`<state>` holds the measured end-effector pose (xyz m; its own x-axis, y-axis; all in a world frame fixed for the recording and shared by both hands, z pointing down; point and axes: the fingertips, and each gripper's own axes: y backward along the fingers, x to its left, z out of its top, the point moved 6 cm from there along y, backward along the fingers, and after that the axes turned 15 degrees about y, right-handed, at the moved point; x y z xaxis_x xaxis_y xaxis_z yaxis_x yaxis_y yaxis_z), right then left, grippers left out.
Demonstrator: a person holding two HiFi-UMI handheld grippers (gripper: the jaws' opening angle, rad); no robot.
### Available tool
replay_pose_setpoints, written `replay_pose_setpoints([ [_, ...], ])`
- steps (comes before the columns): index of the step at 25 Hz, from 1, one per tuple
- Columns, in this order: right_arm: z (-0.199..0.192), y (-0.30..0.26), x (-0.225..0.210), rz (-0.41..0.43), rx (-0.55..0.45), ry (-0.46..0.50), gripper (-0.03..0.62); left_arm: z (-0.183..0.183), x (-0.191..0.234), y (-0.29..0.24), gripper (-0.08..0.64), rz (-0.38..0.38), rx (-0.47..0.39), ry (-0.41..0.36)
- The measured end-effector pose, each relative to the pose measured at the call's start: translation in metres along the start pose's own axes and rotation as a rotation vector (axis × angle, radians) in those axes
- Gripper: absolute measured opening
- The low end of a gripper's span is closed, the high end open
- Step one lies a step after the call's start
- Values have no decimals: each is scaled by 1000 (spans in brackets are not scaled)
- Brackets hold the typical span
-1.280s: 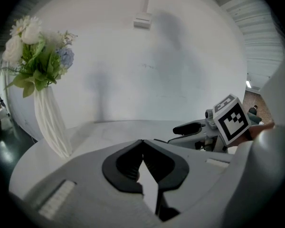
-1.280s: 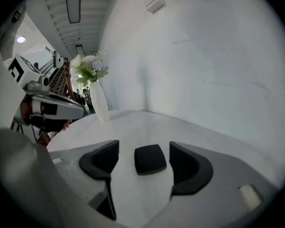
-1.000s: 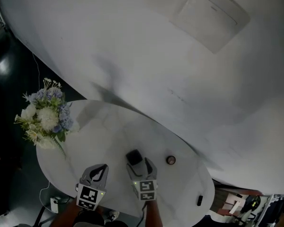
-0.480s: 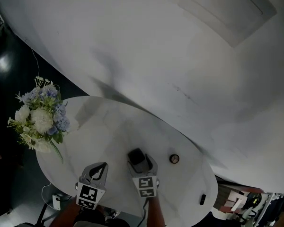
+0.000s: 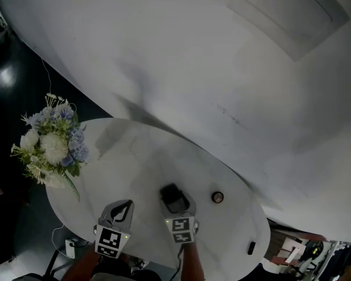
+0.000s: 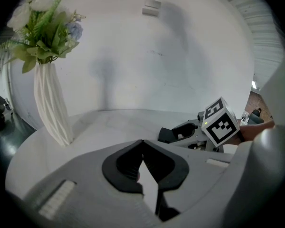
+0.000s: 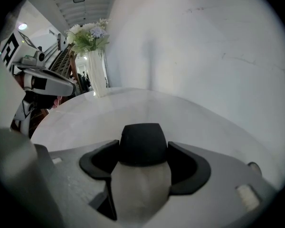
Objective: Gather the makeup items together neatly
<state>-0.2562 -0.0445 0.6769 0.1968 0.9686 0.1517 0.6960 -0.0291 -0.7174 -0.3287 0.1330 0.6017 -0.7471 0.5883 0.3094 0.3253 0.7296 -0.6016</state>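
A black, rounded makeup case (image 5: 172, 196) lies on the round white table (image 5: 128, 157) in the head view. My right gripper (image 5: 176, 204) straddles it, and its jaws are closing with the case (image 7: 142, 144) between the pads, which stand right at its sides. To its left my left gripper (image 5: 121, 207) hovers over bare tabletop, shut with nothing in it (image 6: 142, 145). A small round dark-topped item (image 5: 217, 197) sits to the right of the case. A small dark piece (image 5: 251, 248) lies by the table's right rim.
A white ribbed vase of white and blue flowers (image 5: 52, 148) stands at the table's left edge, also seen in the left gripper view (image 6: 50, 106). A pale curved wall rises behind the table. Dark floor lies to the left.
My right gripper has slid forward so the black case now sits deeper between its jaws. The left gripper has stayed where it was.
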Motion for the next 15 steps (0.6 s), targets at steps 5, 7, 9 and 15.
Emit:
replay_pose_setpoints([
  [5,0,-1,0,0,2,-5,321,-3,2,3,9,13,0,3],
  [7,0,-1,0,-1,2,-8,319,-3,1,5,9,14,-4,3],
  [9,1,1,-1,-9,-3,-20,319,-2,-2,7,9,13,-9,-2],
  [15,6,20,-5,-47,-37,-50,319,1,-10,15,9,9,-30,-19],
])
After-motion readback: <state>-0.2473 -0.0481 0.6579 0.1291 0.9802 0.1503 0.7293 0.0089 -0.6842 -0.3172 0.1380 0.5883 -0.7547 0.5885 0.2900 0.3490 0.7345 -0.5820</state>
